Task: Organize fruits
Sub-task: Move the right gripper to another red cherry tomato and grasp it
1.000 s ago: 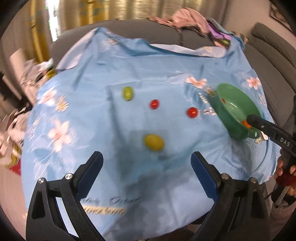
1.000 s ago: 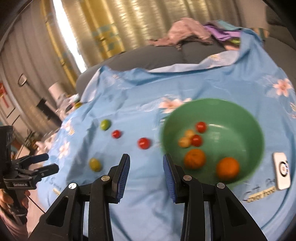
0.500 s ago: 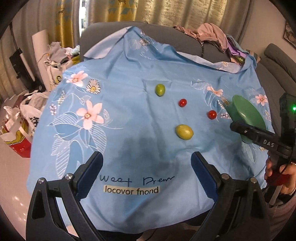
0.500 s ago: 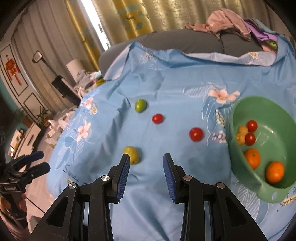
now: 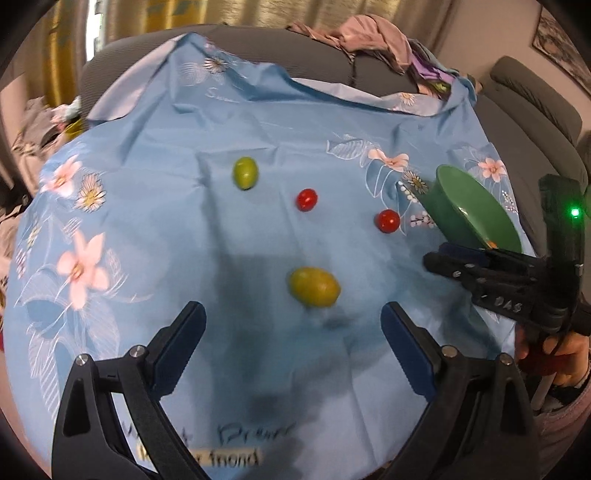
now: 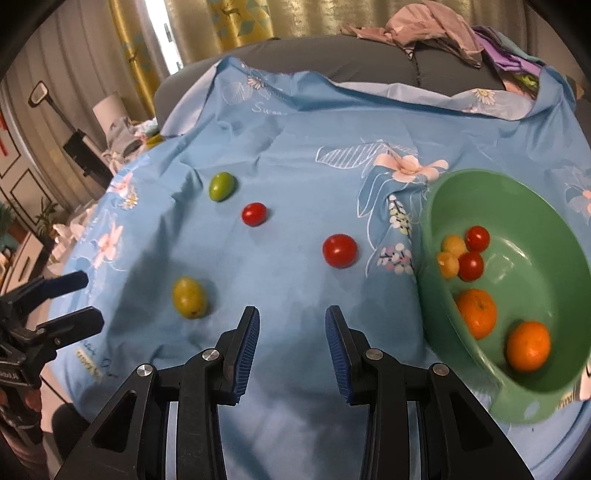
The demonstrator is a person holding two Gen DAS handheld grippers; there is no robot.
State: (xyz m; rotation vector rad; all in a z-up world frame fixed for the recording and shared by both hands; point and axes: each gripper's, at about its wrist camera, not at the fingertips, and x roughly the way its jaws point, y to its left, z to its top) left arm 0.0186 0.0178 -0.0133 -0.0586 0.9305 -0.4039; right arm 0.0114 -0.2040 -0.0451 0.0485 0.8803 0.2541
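Observation:
On the blue flowered cloth lie a yellow-green fruit (image 5: 314, 287) (image 6: 189, 297), a smaller green fruit (image 5: 245, 172) (image 6: 222, 186) and two red tomatoes (image 5: 307, 199) (image 5: 387, 220) (image 6: 254, 213) (image 6: 340, 250). A green bowl (image 6: 436, 221) (image 5: 454, 206) at the right holds two oranges (image 6: 528, 345), tomatoes and small yellow fruits. My left gripper (image 5: 293, 332) is wide open and empty, just in front of the yellow-green fruit. My right gripper (image 6: 291, 325) is open and empty, in front of the nearer tomato; it also shows in the left wrist view (image 5: 454, 262).
The cloth (image 5: 147, 229) covers a round table with a grey sofa (image 6: 332, 55) behind, carrying a pile of clothes (image 6: 424, 26). Clutter and curtains stand at the left. The left gripper shows in the right wrist view (image 6: 79, 295) at the table's left edge.
The left gripper has moved forward and closer to the yellow-green fruit. The right gripper has shifted a little right and nearer the table, and its jaws have widened.

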